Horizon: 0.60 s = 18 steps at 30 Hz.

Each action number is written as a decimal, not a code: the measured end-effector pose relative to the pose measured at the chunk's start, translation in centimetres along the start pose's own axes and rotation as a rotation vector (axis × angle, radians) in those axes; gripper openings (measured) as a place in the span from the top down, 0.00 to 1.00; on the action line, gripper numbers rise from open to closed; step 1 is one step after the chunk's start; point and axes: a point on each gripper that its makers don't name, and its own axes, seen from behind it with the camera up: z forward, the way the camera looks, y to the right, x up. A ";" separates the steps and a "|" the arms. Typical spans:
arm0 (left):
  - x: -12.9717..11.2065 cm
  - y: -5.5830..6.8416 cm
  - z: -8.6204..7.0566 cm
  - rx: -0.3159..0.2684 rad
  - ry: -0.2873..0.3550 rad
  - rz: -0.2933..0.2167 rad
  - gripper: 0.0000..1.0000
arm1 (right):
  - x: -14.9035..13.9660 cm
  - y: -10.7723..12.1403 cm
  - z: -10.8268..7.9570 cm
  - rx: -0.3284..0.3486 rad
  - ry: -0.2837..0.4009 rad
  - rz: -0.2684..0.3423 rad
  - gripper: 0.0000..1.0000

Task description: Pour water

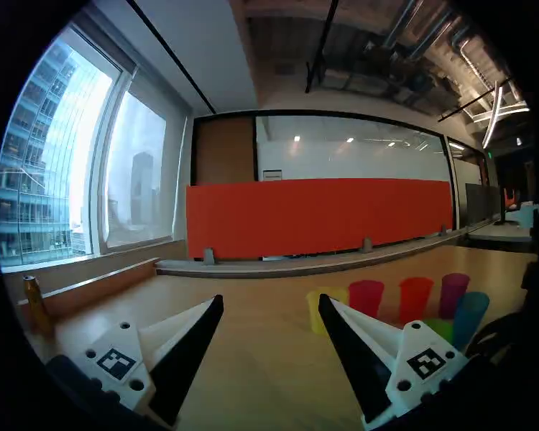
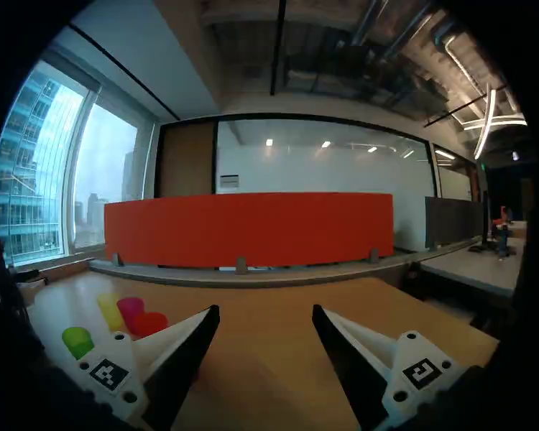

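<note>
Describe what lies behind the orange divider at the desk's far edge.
Above the orange divider a glass wall and a brown panel rise. The divider covers their lower parts and whatever stands low behind it.

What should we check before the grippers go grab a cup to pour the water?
1. Left gripper jaws open and empty: ok.
2. Right gripper jaws open and empty: ok.
3. Yellow cup, red cup and teal cup standing on the wooden table, not tipped over: ok.
4. A cup lined up between the jaws: not ok. The cups sit off to the side of both grippers.
5. Water in any cup: cannot tell.
</note>
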 end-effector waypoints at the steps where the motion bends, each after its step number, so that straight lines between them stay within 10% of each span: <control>1: -0.2 -0.1 0.0 0.001 -0.001 -0.001 0.01 | 0.0 0.0 0.0 -0.001 -0.001 -0.002 0.00; 18: -1.8 -1.1 0.5 0.009 -0.027 -0.042 0.01 | 0.2 -0.6 0.1 0.002 -0.008 -0.007 0.00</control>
